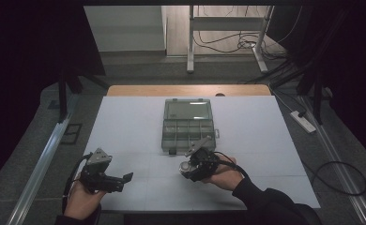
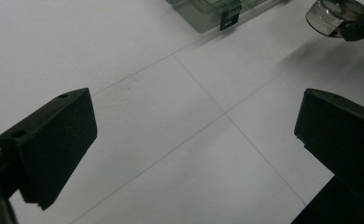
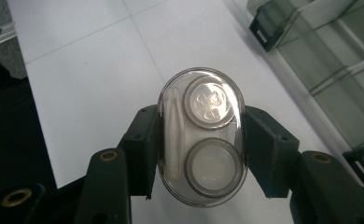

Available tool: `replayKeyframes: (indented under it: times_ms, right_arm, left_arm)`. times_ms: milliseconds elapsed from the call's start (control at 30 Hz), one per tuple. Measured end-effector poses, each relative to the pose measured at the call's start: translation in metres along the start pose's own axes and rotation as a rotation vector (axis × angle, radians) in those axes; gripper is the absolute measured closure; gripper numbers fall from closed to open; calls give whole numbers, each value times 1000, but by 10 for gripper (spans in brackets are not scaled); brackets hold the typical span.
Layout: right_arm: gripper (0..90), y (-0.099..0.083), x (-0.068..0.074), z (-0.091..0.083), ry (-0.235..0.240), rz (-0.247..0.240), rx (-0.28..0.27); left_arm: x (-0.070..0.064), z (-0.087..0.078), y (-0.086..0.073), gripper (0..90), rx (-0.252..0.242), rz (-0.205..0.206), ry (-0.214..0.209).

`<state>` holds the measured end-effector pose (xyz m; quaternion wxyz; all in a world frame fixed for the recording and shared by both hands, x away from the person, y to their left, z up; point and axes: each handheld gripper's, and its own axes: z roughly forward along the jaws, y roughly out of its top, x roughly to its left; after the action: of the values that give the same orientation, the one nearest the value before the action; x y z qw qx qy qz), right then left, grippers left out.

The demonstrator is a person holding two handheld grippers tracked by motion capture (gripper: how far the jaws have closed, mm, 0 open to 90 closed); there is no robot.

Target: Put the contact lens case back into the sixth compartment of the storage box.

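My right gripper is shut on a clear oval case with two round lids and a white stick inside. In the high view that gripper holds the oval case just in front of a grey compartment box whose clear lid stands open at the table's middle. The oval case also appears at the top right of the left gripper view, near the box's corner. My left gripper is open above bare white table, its jaws wide apart; in the high view the left gripper is at the front left.
A white mat covers the table, with a strip of wood at its far edge. Beyond it stand a desk frame and loose cables. A power strip and a cable loop lie on the floor at the right.
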<state>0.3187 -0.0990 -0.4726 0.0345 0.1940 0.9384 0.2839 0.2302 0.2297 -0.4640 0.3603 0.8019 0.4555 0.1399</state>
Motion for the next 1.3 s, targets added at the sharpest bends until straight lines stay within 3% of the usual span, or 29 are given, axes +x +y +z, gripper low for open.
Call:
replayKeyframes:
  times_ms: [1300]
  right_arm:
    - [487, 39, -46, 12, -92, 100, -70]
  left_arm:
    - [0, 1, 0, 0, 4, 6, -2]
